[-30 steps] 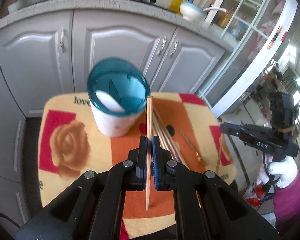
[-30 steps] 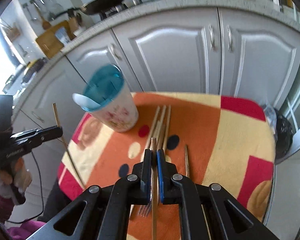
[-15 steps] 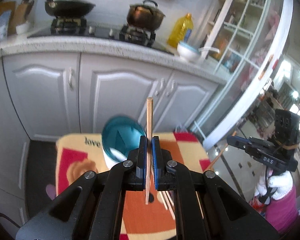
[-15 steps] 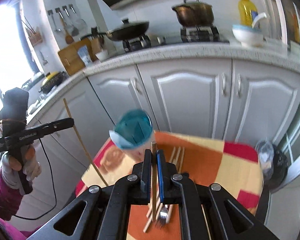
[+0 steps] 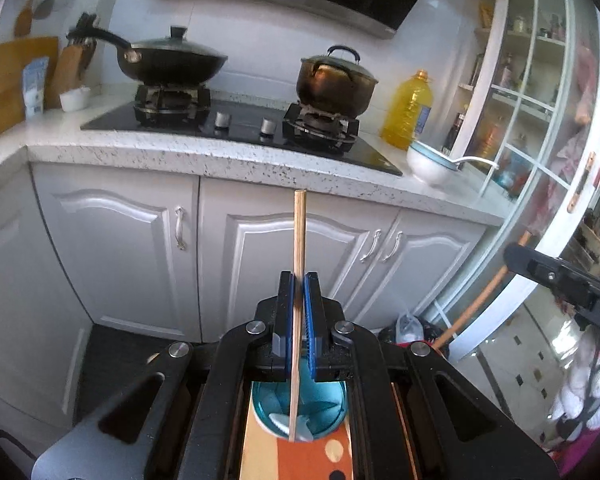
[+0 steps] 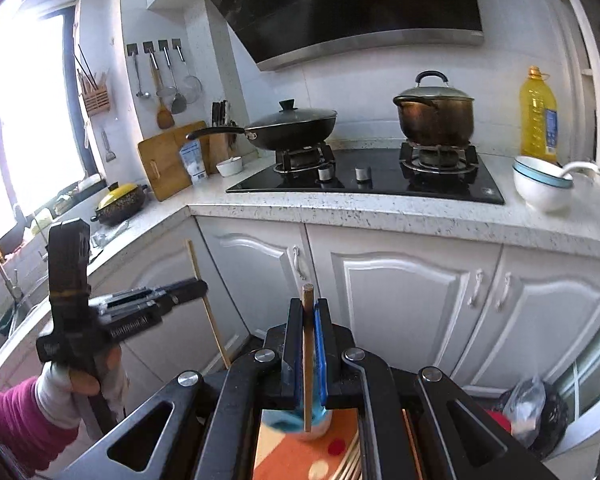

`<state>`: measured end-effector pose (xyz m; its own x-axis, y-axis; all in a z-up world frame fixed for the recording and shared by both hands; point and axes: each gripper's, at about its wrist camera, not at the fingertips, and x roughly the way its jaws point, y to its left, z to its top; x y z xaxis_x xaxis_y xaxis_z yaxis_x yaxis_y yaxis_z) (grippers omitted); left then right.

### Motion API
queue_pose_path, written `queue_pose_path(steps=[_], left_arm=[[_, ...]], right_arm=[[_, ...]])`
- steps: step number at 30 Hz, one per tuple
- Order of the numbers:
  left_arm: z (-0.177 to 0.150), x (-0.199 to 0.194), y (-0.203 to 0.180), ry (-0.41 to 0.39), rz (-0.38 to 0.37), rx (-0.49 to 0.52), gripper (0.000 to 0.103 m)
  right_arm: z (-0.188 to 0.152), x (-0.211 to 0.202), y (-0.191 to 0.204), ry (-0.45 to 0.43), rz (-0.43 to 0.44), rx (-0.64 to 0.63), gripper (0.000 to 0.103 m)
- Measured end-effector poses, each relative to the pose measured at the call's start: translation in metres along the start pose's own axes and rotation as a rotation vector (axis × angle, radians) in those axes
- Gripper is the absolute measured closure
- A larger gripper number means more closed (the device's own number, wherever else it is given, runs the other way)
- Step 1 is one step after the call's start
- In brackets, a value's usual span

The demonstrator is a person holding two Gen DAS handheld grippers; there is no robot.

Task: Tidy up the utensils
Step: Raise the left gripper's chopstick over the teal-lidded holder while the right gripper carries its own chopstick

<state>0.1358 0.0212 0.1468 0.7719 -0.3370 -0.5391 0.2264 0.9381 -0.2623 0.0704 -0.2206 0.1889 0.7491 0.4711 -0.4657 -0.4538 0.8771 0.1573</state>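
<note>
While each gripper pinches 1 chopstick, we hold both tools above the cup, level with the cabinet doors. Our left gripper (image 5: 299,280) is clamped on its chopstick (image 5: 299,240), which stands near vertical, its lower tip showing over the teal mouth of the cup (image 5: 300,400) at bottom centre of the left view. Our right gripper (image 6: 309,308) is likewise closed on a chopstick (image 6: 308,344), whose tip hangs in front of the cup (image 6: 300,420) low in the right view. To do this step well, we judge each stick should be kept upright, brought down inside the rim 1 at a time, and let go only once the tip is well inside, since a tilted stick may catch the rim and tip the cup. Spare chopsticks (image 6: 350,462) lie on the mat (image 6: 300,456) just right of the cup. Above the cup we have open air; the 2 tools sit well apart.
</note>
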Motion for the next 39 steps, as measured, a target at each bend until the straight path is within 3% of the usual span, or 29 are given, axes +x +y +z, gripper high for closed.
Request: queue_pose_path(steps=[7, 12, 22, 28, 39], left_arm=[[0.022, 0.003, -0.002, 0.006, -0.059, 0.002, 0.1], [0.027, 0.008, -0.013, -0.003, -0.027, 0.06, 0.1], [0.043, 0.006, -0.008, -0.042, -0.017, 0.049, 0.1], [0.011, 0.034, 0.005, -0.008, 0.054, 0.049, 0.1], [-0.043, 0.075, 0.02, 0.114, 0.089, 0.013, 0.1]], right_arm=[[0.009, 0.041, -0.009, 0.033, 0.013, 0.012, 0.098], [0.01, 0.063, -0.017, 0.051, 0.007, 0.012, 0.098], [0.004, 0.084, -0.02, 0.082, 0.007, 0.006, 0.098], [-0.006, 0.099, -0.021, 0.106, 0.011, 0.02, 0.098], [-0.043, 0.141, -0.035, 0.232, 0.033, 0.096, 0.098]])
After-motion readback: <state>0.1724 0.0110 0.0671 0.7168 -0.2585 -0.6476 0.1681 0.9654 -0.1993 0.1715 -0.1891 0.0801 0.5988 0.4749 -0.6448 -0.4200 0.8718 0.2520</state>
